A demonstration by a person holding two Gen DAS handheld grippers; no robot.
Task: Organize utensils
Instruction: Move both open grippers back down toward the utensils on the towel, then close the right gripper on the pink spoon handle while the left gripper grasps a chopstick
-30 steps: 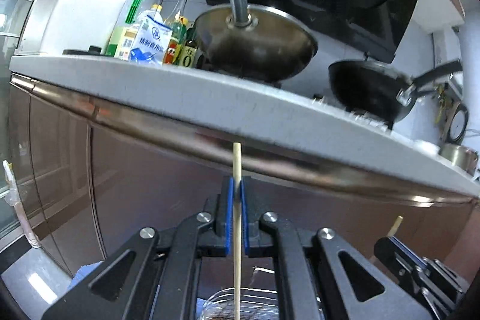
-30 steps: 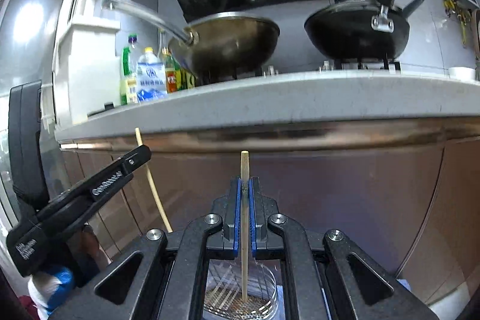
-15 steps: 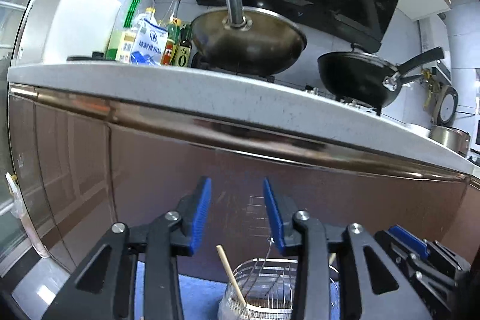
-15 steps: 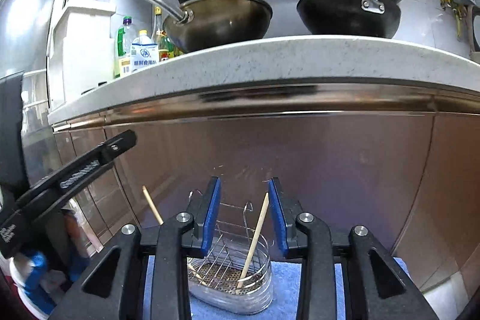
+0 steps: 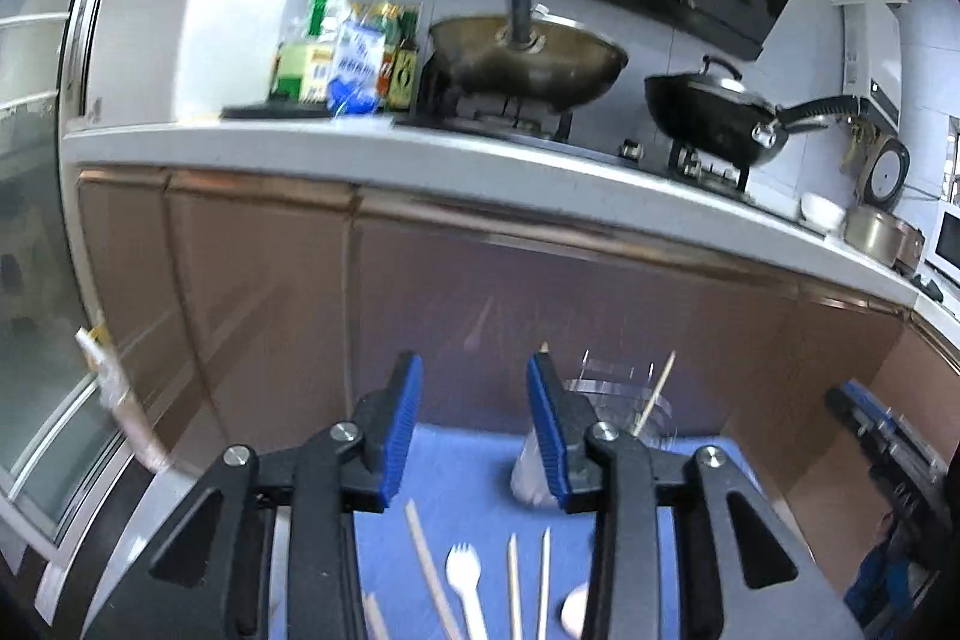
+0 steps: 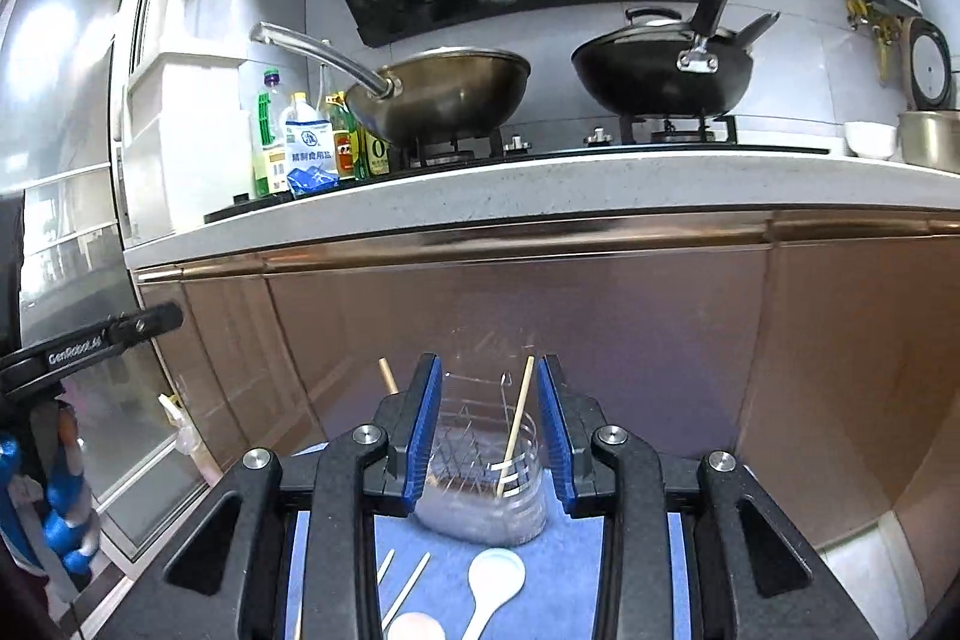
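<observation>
A clear utensil holder with a wire rack stands on a blue mat and holds two wooden chopsticks; it also shows in the left wrist view. My right gripper is open and empty, above and just before the holder. My left gripper is open and empty, to the holder's left. On the mat lie loose chopsticks, a white fork and a white spoon.
Brown cabinet doors rise right behind the mat, under a white counter edge. On the counter are a steel wok, a black pan and bottles. The other gripper's tip shows at the left.
Both grippers opened and let their chopsticks drop into the holder. Both then drew back and up, so the mat and loose utensils came into view.
</observation>
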